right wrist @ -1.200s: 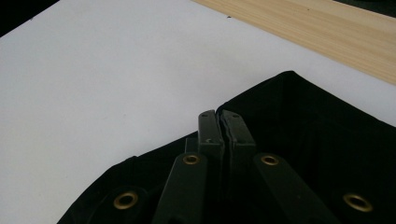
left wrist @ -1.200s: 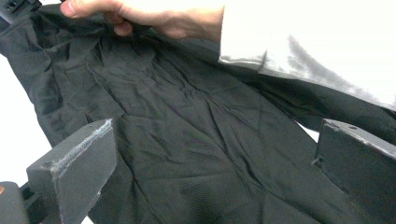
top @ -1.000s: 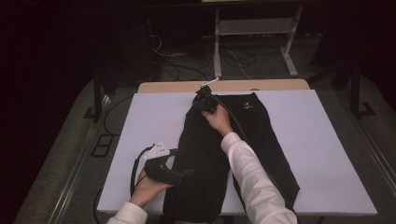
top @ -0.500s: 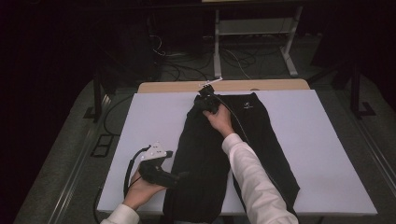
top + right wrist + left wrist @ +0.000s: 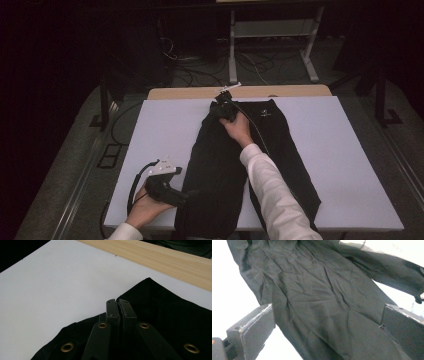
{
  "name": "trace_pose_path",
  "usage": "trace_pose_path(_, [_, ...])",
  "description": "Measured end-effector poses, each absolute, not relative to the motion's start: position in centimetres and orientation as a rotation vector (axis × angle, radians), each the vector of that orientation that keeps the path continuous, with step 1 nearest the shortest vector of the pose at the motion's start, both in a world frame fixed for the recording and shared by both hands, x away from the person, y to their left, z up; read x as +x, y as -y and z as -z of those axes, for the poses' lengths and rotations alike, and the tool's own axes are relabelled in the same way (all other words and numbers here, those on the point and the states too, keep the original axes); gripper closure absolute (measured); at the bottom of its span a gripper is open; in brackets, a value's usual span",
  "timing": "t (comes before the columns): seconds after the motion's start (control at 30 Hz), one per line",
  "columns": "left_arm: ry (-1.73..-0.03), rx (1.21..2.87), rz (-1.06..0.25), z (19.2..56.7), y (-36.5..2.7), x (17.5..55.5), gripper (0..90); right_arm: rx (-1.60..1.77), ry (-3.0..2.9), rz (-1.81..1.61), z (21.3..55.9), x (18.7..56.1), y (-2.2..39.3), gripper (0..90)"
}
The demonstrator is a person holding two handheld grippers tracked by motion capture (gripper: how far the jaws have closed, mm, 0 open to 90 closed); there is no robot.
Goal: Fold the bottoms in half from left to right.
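Little changed in a second: we note the black trousers [image 5: 220, 170] flat on the white table [image 5: 340, 165], right gripper [image 5: 223, 102] closed tight at 12 o'clock waistband, cloth-hold unclear, left gripper [image 5: 187, 196] wide open, empty, at 7 o'clock hem; fold unstarted.

Dim lab: floor cables [image 5: 250, 62], white-topped table [image 5: 165, 125]

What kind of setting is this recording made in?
Probably a lab or workshop set up for recording: a white-topped table in a dark room, loose cables on the floor behind it, and a metal stand.
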State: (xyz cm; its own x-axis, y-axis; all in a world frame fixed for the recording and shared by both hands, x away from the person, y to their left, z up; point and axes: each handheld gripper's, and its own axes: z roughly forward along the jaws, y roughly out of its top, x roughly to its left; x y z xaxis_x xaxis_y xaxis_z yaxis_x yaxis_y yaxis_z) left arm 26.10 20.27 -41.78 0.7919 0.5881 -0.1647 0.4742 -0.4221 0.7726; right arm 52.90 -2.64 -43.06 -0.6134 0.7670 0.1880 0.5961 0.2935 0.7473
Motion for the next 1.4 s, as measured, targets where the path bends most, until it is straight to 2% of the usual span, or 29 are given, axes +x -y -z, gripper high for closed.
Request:
trace_pose_path(0.97, [-0.862,2.155,-0.046,43.3,-22.7,23.8,0.0,1.251,-2.351,-1.235,42.9,52.6,2.8,86.1])
trace_pose_path(1.4, [-0.803,2.209,0.002,43.6,-22.9,23.0,0.0,1.232,-2.348,-1.216,43.0,52.4,2.5,86.1])
